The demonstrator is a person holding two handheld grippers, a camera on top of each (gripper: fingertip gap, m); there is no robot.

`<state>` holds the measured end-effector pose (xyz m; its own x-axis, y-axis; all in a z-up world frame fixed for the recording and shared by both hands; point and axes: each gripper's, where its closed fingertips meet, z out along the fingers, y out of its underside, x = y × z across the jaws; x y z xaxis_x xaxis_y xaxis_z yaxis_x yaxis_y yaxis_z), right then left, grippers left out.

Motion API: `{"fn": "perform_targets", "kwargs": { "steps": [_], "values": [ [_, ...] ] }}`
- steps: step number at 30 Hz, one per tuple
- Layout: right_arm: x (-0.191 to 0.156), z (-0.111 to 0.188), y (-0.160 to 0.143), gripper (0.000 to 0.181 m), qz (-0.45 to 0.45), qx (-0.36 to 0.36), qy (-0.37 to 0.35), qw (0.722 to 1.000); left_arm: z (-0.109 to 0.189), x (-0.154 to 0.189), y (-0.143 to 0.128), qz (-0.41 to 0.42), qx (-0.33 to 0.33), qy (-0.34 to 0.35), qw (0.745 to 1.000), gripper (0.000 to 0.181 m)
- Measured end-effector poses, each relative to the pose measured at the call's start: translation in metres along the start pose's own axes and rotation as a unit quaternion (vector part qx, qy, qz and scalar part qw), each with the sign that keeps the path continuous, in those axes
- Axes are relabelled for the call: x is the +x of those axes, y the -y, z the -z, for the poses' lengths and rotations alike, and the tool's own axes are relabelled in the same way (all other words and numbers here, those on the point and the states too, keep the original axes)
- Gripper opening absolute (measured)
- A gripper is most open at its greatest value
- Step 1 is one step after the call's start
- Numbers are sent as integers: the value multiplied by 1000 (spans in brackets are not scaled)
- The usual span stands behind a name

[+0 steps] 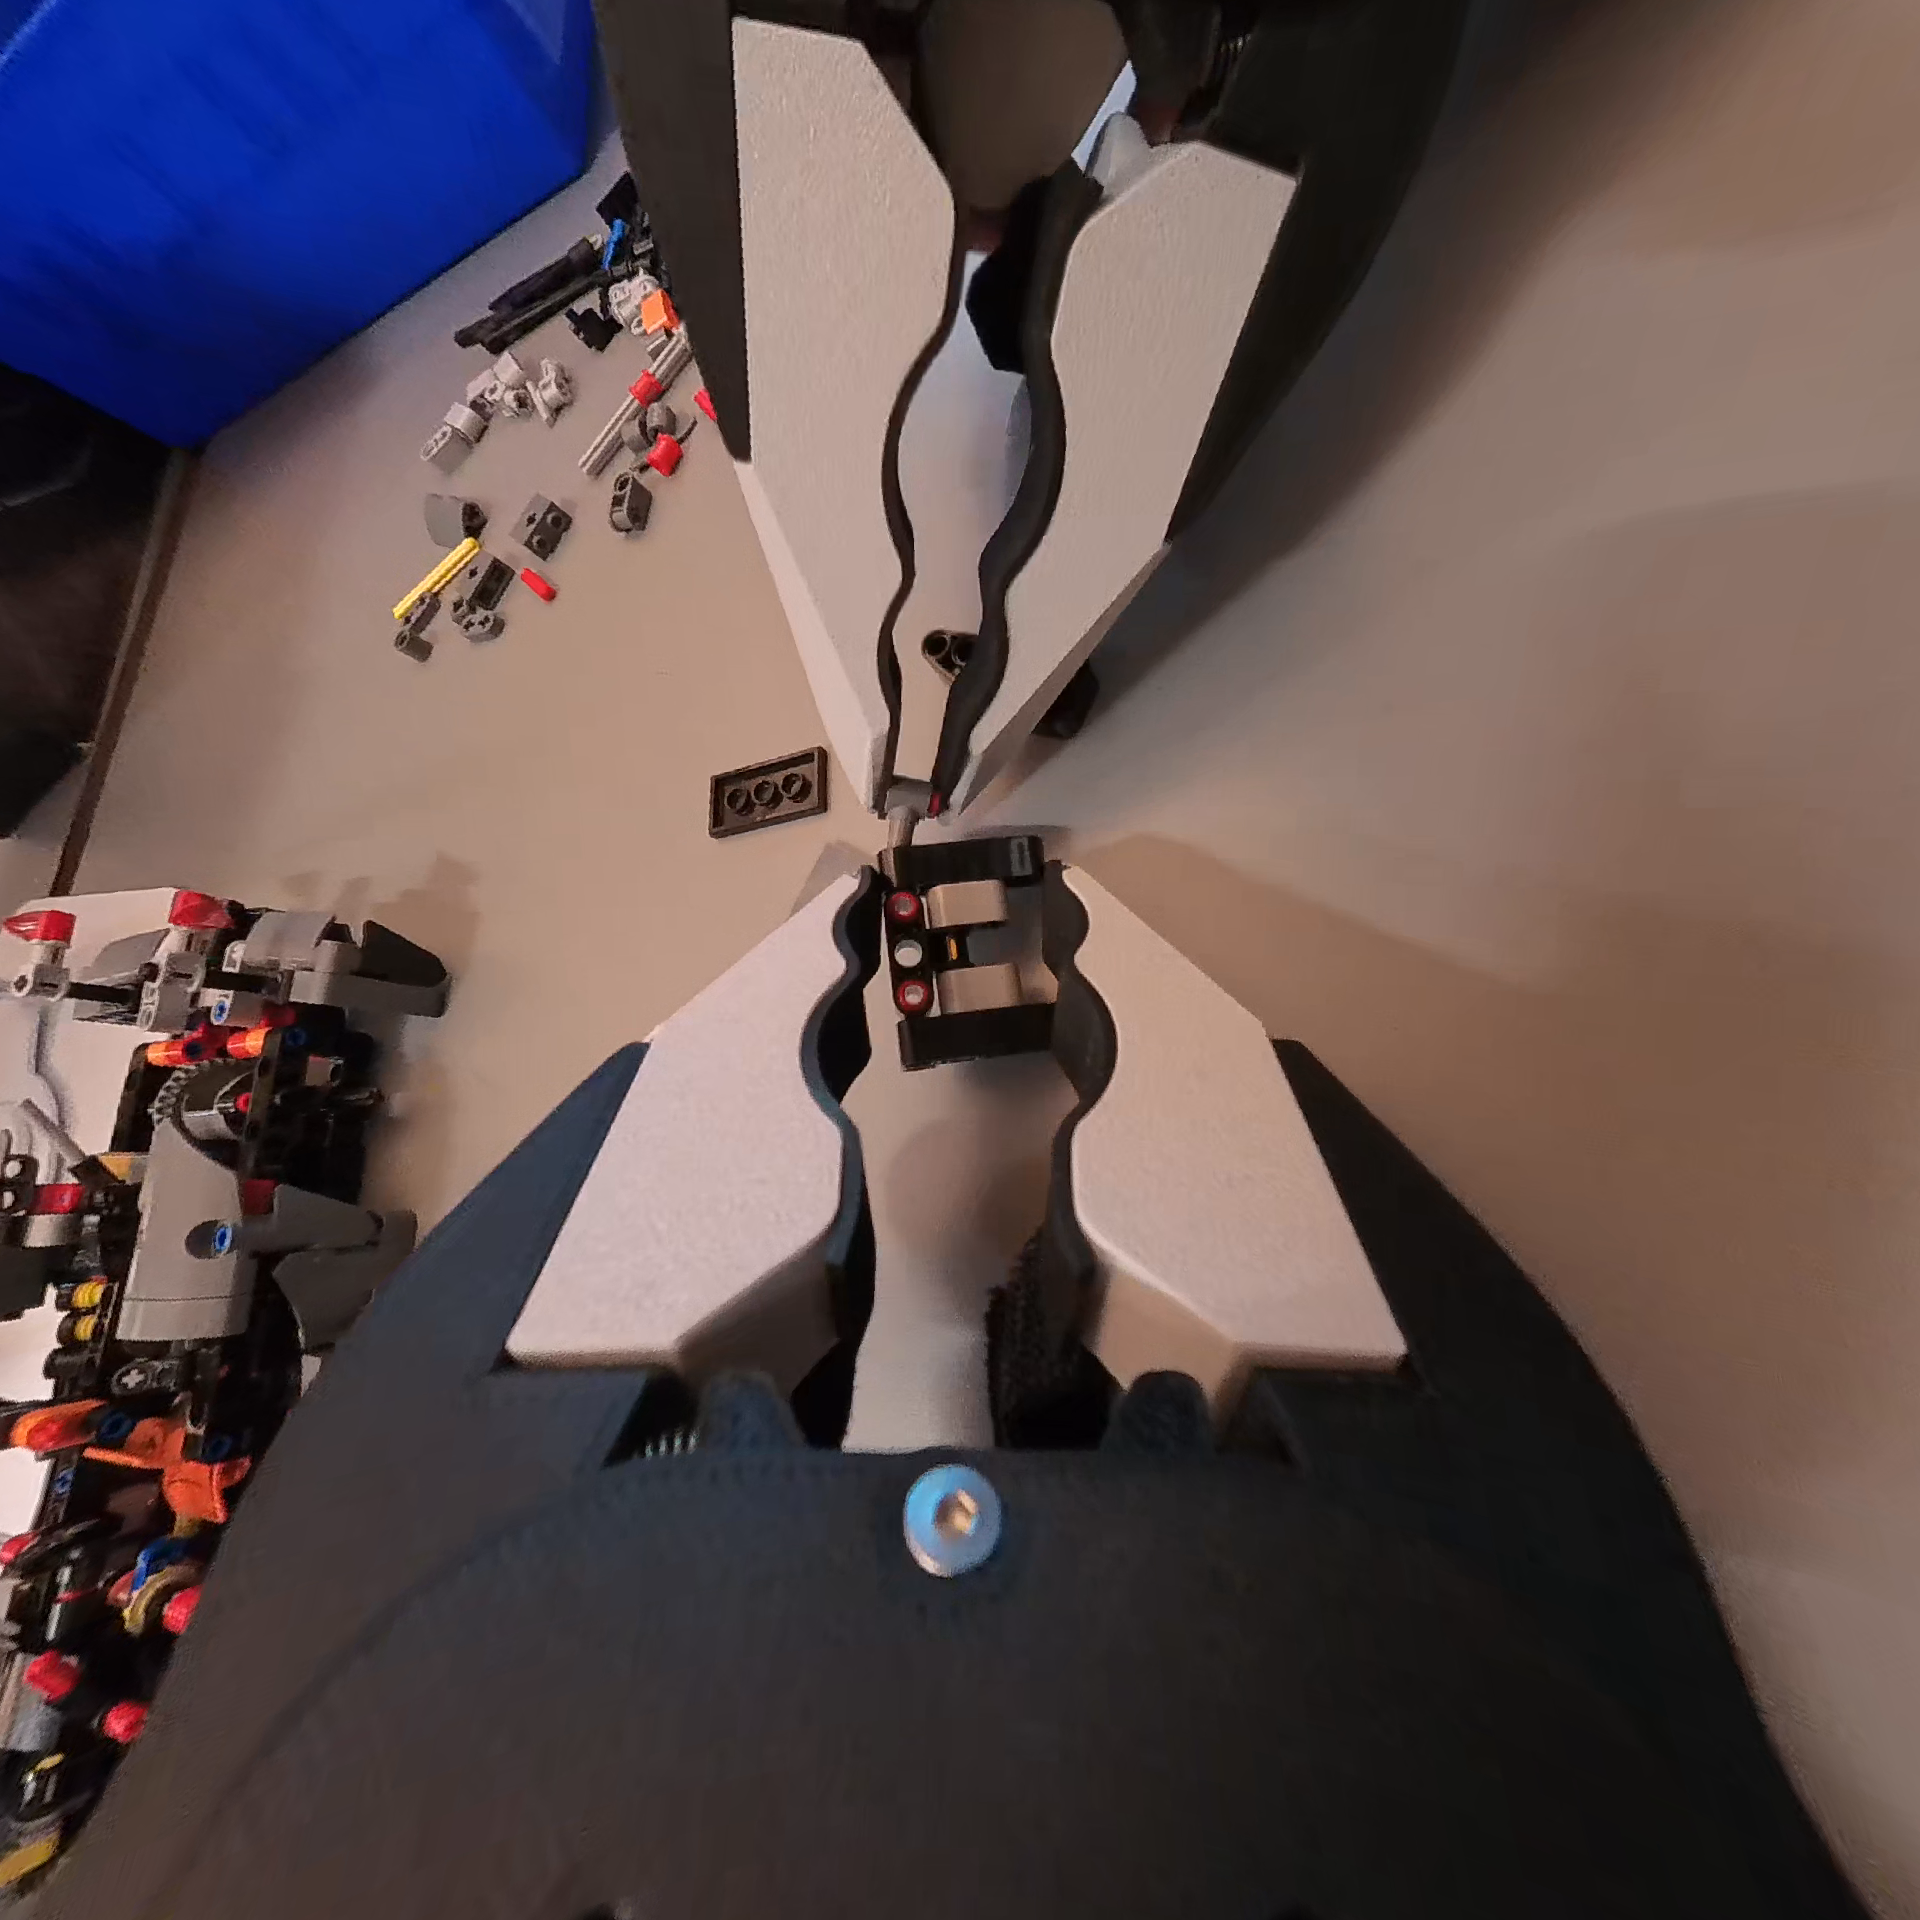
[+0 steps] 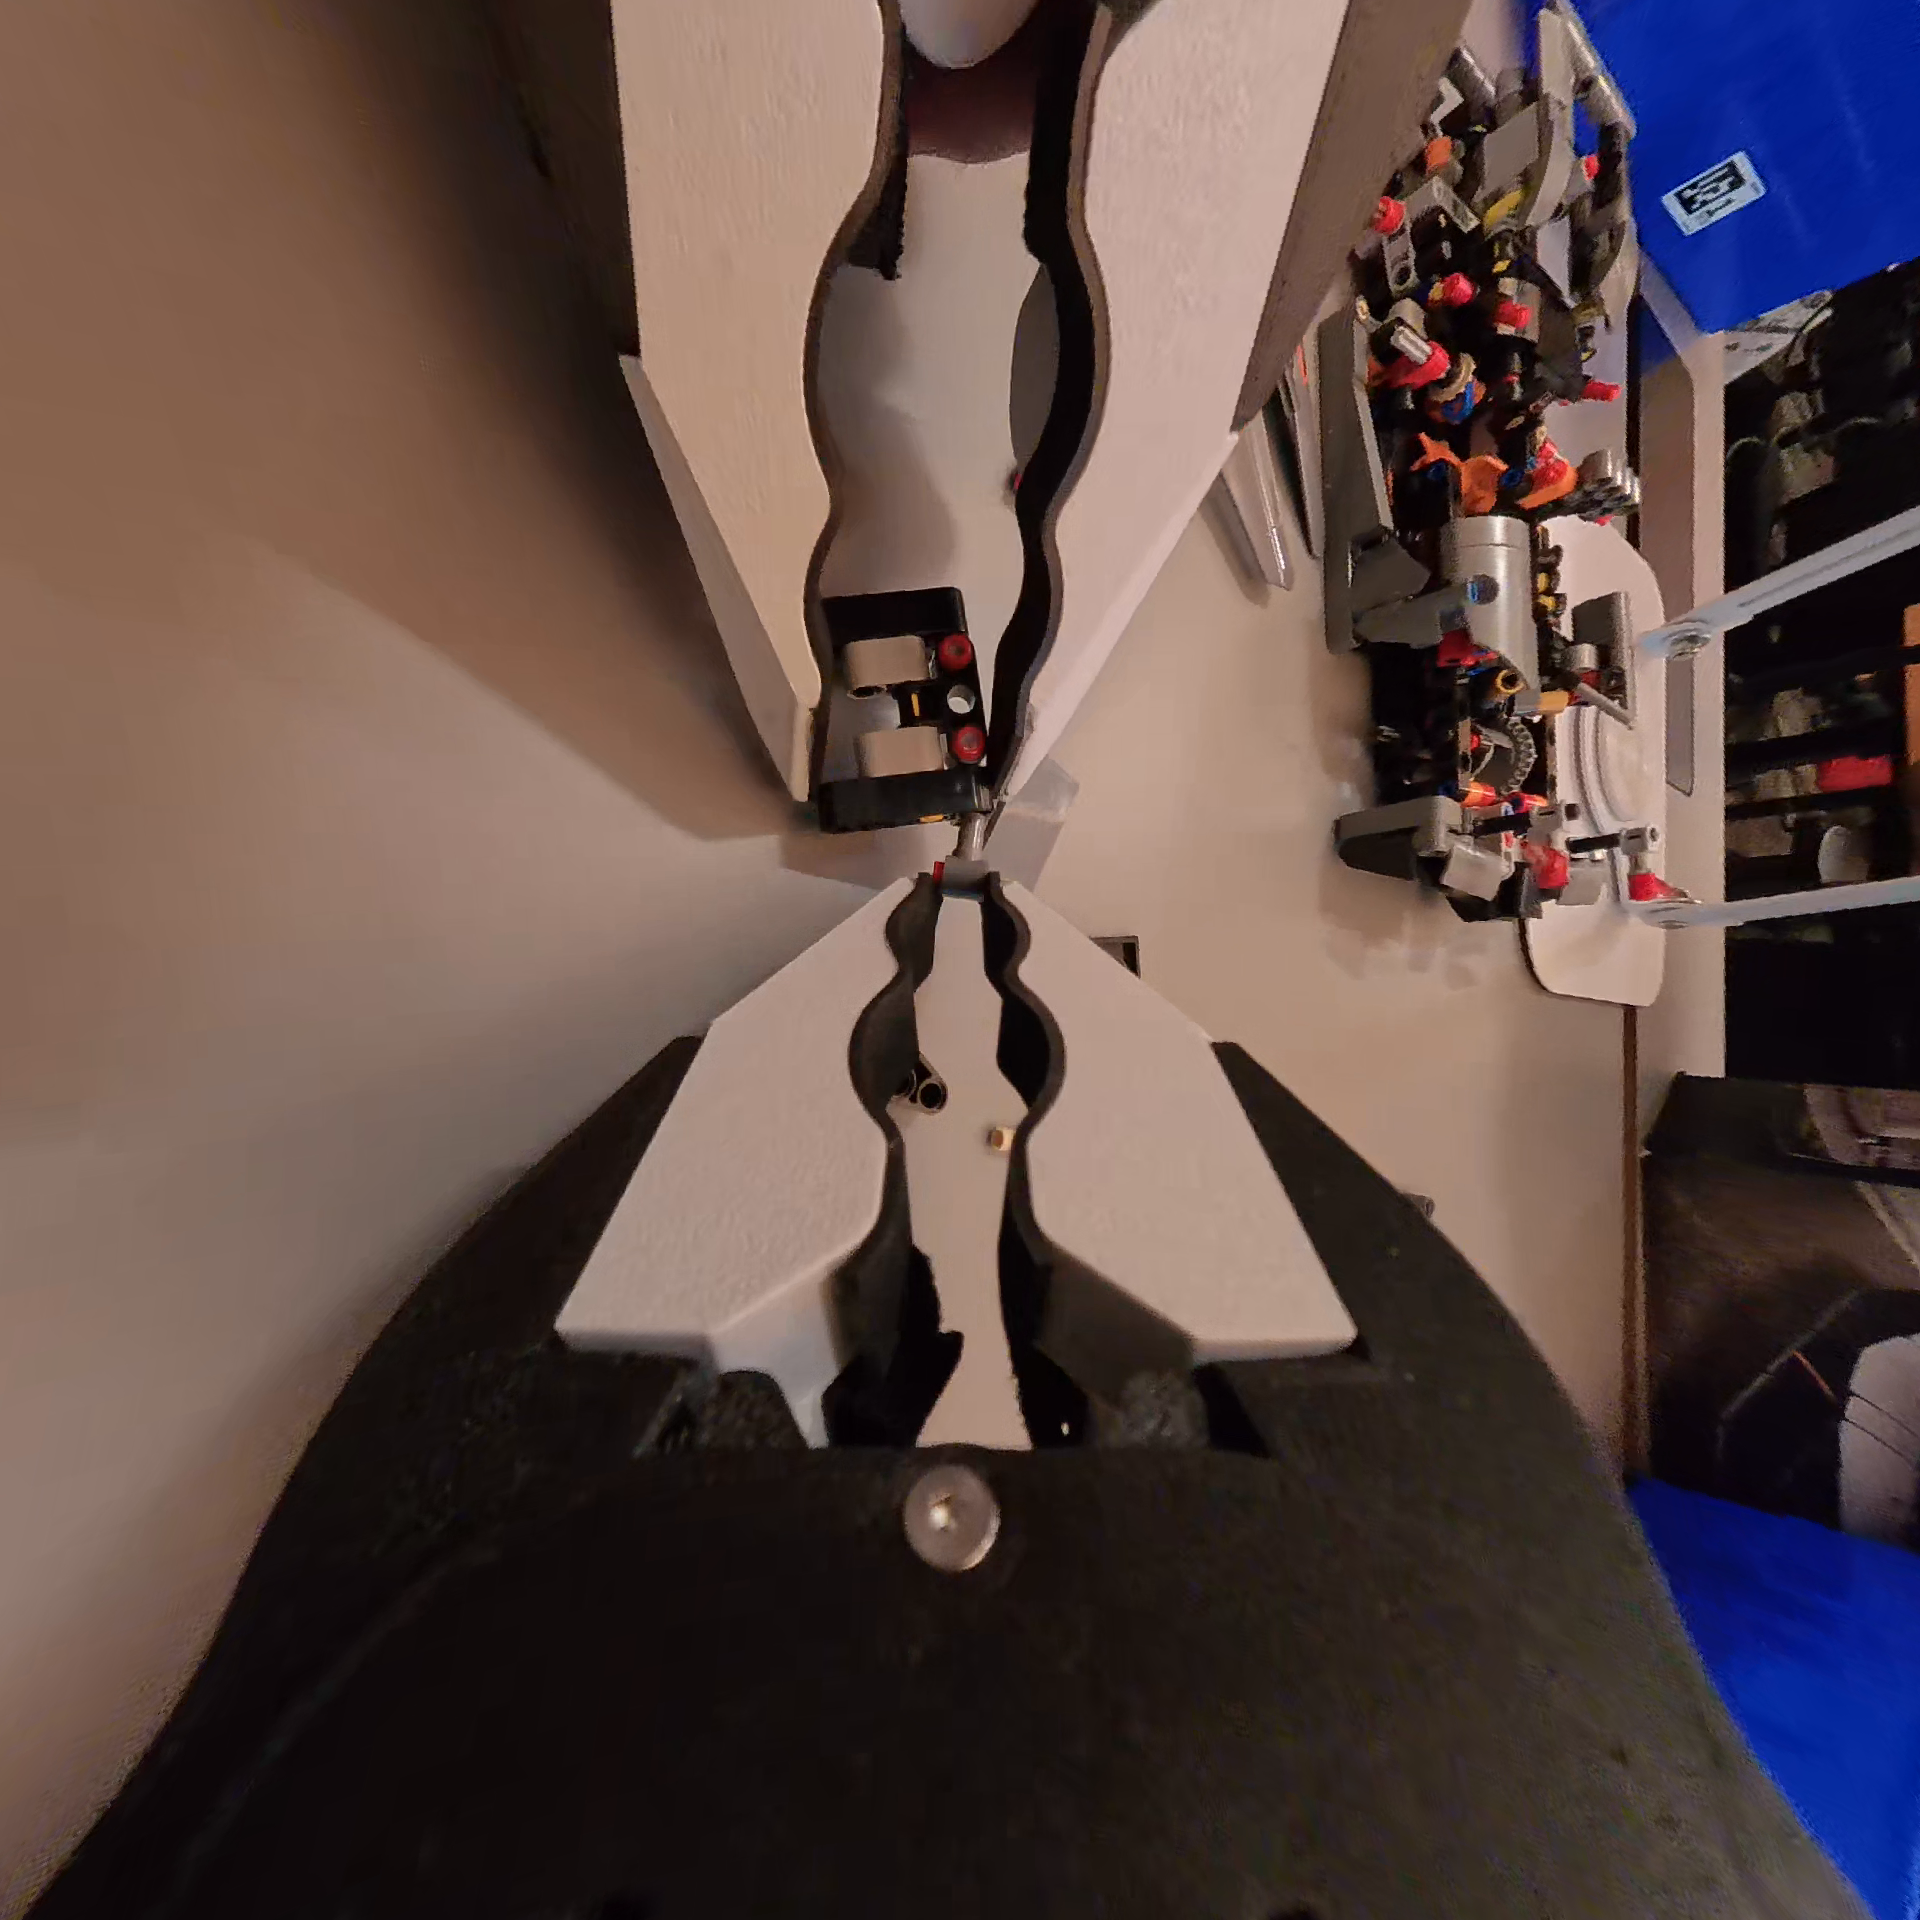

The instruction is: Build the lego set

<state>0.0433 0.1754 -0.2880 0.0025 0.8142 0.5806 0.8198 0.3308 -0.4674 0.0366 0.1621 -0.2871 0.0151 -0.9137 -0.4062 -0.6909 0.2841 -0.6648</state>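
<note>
The left gripper (image 1: 961, 945) holds a small black frame sub-assembly (image 1: 971, 951), its jaws closed onto the piece from both sides; the piece carries two light grey cylinders and a black beam with two red pins. The right gripper (image 2: 961, 883) meets it tip to tip, jaws drawn narrow and pinching a small grey pin connector (image 2: 964, 871) with a touch of red at its side; the connector's stem touches the corner of the sub-assembly. Both are held just above the beige bench (image 1: 1507, 727).

A dark three-hole plate (image 1: 767, 793) lies on the bench just beside the meeting point; loose grey, black, red and yellow parts (image 1: 540, 468) are scattered farther off, near the blue bin (image 1: 260, 187) at the bench's far corner. The large part-built model (image 1: 197, 1195), grey and black with orange and red fittings, stands along the bench edge on a white board (image 2: 1600, 956). A short black tube piece (image 2: 923, 1091) lies on the bench under the right gripper.
</note>
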Motion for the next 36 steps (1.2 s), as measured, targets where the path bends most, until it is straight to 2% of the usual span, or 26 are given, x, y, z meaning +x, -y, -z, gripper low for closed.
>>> {"fn": "perform_targets", "kwargs": {
  "steps": [36],
  "values": [
    [-5,-1,0,7,-13,13,23,1000,-2,3,-3,12,10,-18,1000,29]
  ]
}}
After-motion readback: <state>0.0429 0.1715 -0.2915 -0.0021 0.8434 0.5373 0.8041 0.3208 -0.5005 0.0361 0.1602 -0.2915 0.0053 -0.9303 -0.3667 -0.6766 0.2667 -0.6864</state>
